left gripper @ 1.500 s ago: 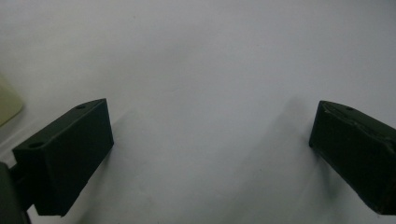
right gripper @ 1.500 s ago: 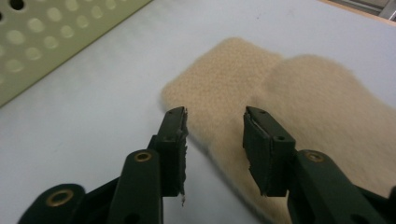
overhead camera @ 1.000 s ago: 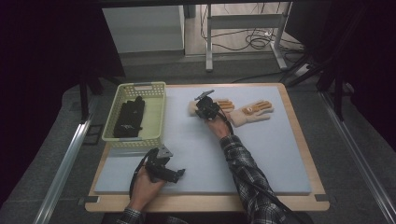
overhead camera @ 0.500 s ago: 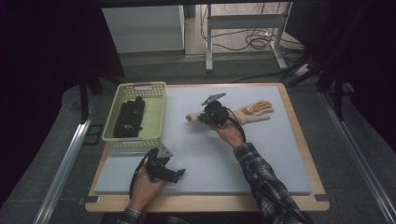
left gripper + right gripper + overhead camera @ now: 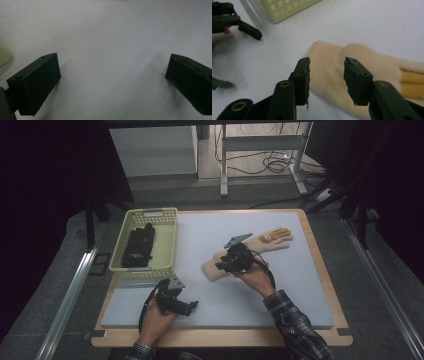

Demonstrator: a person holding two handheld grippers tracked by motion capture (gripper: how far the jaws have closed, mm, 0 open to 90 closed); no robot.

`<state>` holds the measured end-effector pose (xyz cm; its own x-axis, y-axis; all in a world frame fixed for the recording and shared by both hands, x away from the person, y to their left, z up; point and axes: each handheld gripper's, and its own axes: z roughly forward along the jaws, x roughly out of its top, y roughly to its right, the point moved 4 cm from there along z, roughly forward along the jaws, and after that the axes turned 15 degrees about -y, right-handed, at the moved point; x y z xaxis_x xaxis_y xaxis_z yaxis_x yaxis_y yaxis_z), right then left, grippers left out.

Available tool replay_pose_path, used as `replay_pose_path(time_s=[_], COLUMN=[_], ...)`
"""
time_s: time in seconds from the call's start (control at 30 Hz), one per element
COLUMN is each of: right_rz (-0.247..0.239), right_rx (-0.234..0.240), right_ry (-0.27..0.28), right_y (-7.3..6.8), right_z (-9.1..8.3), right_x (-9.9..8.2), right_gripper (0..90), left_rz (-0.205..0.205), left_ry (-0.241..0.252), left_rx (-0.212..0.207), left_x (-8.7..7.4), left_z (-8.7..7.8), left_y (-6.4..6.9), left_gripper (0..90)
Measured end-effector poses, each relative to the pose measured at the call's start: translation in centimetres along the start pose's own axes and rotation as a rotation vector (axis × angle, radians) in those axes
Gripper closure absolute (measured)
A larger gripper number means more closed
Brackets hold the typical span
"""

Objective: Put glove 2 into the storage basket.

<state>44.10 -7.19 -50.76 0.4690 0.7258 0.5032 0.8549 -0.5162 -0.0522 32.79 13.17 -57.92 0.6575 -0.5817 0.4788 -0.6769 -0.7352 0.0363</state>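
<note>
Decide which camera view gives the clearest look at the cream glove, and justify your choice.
The right gripper view: the cream glove lies close up, its fuzzy fabric and yellow stripes sharp. The high view shows the whole glove small, partly hidden by the right gripper. The left gripper view looks at bare mat.

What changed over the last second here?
The right tool dragged the beige glove from the far side toward the table's middle, and its jaws have just been opening, letting the glove go. The left tool and the basket stayed put.
</note>
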Motion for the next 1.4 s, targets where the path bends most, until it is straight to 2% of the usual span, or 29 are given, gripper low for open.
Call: replay_pose_path(time_s=[0.03, 0.07, 0.13, 0.2, 0.3, 0.33, 0.43, 0.5, 0.57, 0.7, 0.97, 1.2, 1.4], right_rz=[0.0, 0.005, 0.01, 0.014, 0.021, 0.025, 0.039, 0.059, 0.06, 0.062, -0.001, -0.024, -0.032], right_rx=[0.0, 0.002, 0.004, 0.0, -0.003, -0.028, -0.03, -0.029, -0.029, -0.019, 0.005, 0.036, 0.043], right_ry=[0.0, -0.001, -0.002, -0.003, 0.001, -0.013, -0.015, -0.026, -0.046, -0.051, -0.084, -0.065, -0.054], right_y=[0.0, 0.1, 0.1, 0.0, -0.1, 0.1, 0.4, 0.8, 1.0, 0.9, -0.7, -2.3, -3.1], right_z=[0.0, 0.8, 1.3, 2.9, 3.9, 5.0, 5.9, 7.0, 7.5, 7.5, 6.2, 4.8, 3.9], right_x=[0.0, 0.6, 1.0, 2.1, 2.8, 3.4, 3.8, 4.1, 3.9, 3.6, 2.5, 0.4, -1.1], right_gripper=[65.9, 74.9, 78.1, 81.8, 82.9, 82.9, 82.9, 82.8, 82.9, 82.9, 82.6, 78.8, 78.1], left_rz=[0.003, 0.003, 0.002, 0.001, -0.001, 0.002, 0.001, -0.001, -0.001, -0.001, -0.001, 0.001, -0.001], left_ry=[-0.003, -0.002, -0.002, -0.001, 0.0, -0.002, 0.001, 0.002, 0.002, 0.002, -0.001, 0.001, 0.001], left_rx=[0.002, 0.001, 0.001, 0.0, -0.001, 0.001, 0.001, 0.0, 0.0, 0.0, -0.001, 0.0, 0.0], left_x=[0.0, 0.0, 0.0, 0.0, 0.0, 0.0, 0.0, 0.0, 0.0, 0.0, 0.0, 0.0, 0.0], left_z=[0.0, 0.0, 0.0, 0.0, 0.0, 0.0, 0.0, 0.0, 0.0, 0.0, 0.0, 0.0, 0.0], left_y=[0.0, 0.0, 0.0, 0.0, 0.0, 0.0, 0.0, 0.0, 0.0, 0.0, 0.0, 0.0, 0.0], left_gripper=[0.0, 0.0, 0.0, 0.0, 0.0, 0.0, 0.0, 0.0, 0.0, 0.0, 0.0, 0.0, 0.0])
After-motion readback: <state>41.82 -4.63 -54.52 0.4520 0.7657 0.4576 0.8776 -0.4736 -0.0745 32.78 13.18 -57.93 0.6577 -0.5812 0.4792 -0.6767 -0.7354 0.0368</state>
